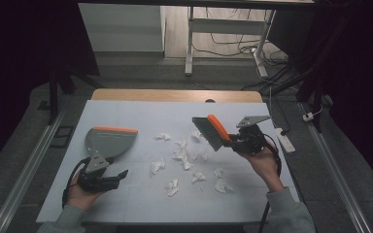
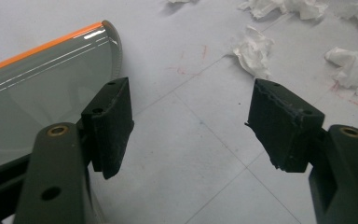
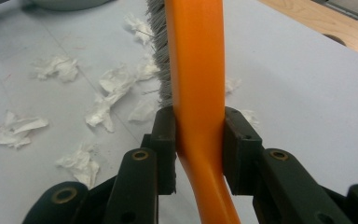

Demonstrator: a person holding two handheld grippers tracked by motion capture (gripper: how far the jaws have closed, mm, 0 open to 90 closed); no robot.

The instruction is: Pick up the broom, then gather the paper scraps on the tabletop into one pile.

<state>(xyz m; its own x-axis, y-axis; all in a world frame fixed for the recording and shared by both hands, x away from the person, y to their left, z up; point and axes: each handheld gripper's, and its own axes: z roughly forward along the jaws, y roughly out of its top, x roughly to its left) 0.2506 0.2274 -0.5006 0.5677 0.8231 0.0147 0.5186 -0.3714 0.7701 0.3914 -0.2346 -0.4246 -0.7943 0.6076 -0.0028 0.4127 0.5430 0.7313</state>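
The grey-bristled hand brush with orange plastic handle [image 1: 212, 131] is clamped at its handle in the right gripper [image 1: 234, 141], raised above the right side of the crumpled white paper scraps [image 1: 184, 158]. The scraps lie scattered at mid-surface; none appears swept yet. The grey dustpan with orange edge [image 1: 108, 141] lies flat at left, apparently empty. The left gripper [image 1: 121, 174] is near it, jaws apart, holding nothing. All rests on a white sheet [image 1: 126, 109] over a wooden table [image 1: 175, 95]; beyond lie dark floor, cables and desk legs.

Left gripper [image 2: 191, 126] gapes wide (nothing between) — right gripper [image 3: 199, 140] clamped.
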